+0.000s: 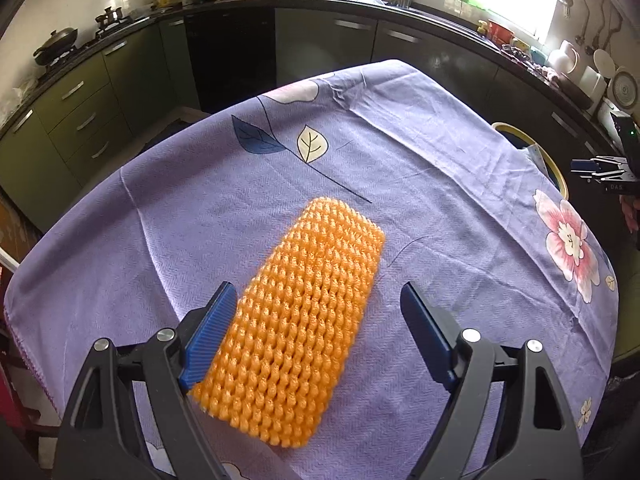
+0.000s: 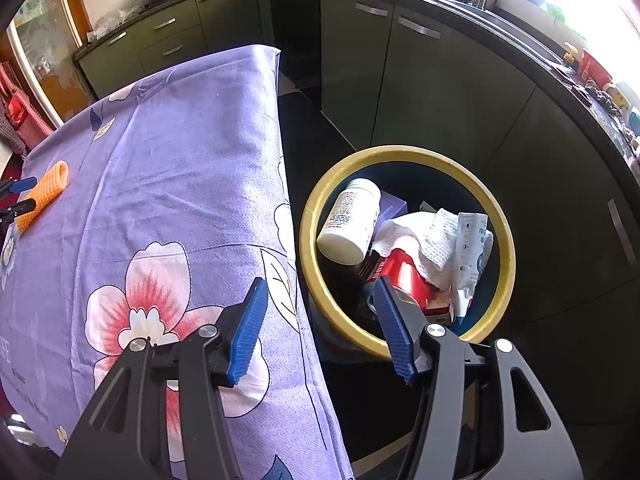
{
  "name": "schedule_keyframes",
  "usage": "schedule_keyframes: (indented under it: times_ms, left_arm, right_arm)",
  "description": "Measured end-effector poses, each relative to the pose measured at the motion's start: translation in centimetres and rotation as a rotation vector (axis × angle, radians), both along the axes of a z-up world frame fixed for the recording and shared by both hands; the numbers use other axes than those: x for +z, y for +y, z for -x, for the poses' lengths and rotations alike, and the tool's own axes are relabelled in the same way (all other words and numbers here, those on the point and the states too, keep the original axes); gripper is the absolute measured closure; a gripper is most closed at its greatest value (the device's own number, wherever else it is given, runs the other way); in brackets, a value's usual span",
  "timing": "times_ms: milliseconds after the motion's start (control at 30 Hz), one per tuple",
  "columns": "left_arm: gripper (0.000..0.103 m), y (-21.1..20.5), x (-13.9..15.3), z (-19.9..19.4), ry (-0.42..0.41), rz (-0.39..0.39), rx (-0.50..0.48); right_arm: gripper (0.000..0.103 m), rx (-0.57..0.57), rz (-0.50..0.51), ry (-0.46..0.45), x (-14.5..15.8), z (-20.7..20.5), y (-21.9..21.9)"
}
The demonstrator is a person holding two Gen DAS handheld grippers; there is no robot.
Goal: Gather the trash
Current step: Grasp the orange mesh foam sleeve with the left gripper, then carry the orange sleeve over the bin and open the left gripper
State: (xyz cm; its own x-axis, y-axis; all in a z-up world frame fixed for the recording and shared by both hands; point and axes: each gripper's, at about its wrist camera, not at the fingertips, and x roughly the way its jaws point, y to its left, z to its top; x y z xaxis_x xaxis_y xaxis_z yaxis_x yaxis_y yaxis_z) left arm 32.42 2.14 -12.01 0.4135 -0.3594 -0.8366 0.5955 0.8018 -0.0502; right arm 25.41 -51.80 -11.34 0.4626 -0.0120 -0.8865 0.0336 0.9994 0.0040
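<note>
An orange foam net sleeve (image 1: 296, 320) lies flat on the purple flowered tablecloth (image 1: 440, 184). My left gripper (image 1: 320, 320) is open, its two blue pads on either side of the sleeve's near half; the left pad (image 1: 212, 332) looks to touch the sleeve's edge. The sleeve shows small at the far left of the right wrist view (image 2: 44, 194). My right gripper (image 2: 320, 320) is open and empty, over the table's right edge beside a yellow-rimmed bin (image 2: 504, 232). The bin holds a white bottle (image 2: 350, 220), a red can (image 2: 404, 276), paper towel and wrappers.
The bin stands on the dark floor just past the table's right edge; its rim shows in the left wrist view (image 1: 532, 140). Dark green kitchen cabinets (image 1: 232, 56) and a cluttered counter ring the table. My right gripper appears at the left view's right edge (image 1: 600, 172).
</note>
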Motion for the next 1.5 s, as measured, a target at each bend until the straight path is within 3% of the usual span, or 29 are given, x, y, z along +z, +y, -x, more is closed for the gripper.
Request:
schedule_keyframes:
  times_ms: [267,433,533,600,867,1000,1167,1367,1500]
  left_arm:
    - [0.024,-0.1,-1.4,-1.1,0.018,-0.042,-0.068]
    - [0.050,0.1,-1.3,0.3,-0.001,-0.049,-0.099]
    - [0.067,0.4,-0.5,1.1,-0.022,-0.016,-0.094]
    - [0.089,0.7,0.2,1.5,-0.032,0.008,-0.073]
    - [0.091,-2.1,3.4,4.7,-0.059,0.026,-0.102]
    - [0.091,-7.1,5.7,6.6,-0.075,0.045,-0.175]
    - [0.091,-15.8,7.6,7.7,-0.019,0.088,-0.256]
    - [0.091,-28.1,7.8,8.2,0.044,0.092,-0.305]
    - [0.090,-36.5,6.5,7.1,0.081,0.070,-0.287]
  right_arm:
    - [0.047,0.006,0.009,0.018,-0.2,-0.8,1.2]
    - [0.047,0.014,0.027,0.027,0.0,-1.0,2.6]
    - [0.047,0.017,0.039,0.027,0.5,-0.8,3.6]
    - [0.047,0.022,0.048,0.027,0.9,-0.5,4.3]
    - [0.047,-0.012,0.084,0.019,2.2,1.4,4.7]
    - [0.047,-0.072,0.092,0.009,3.0,2.6,2.6]
    - [0.047,-0.153,0.067,-0.031,4.4,3.7,-2.1]
    - [0.047,-0.160,0.023,-0.081,5.7,3.9,-7.5]
    - [0.047,-0.154,0.004,-0.102,6.4,4.0,-10.3]
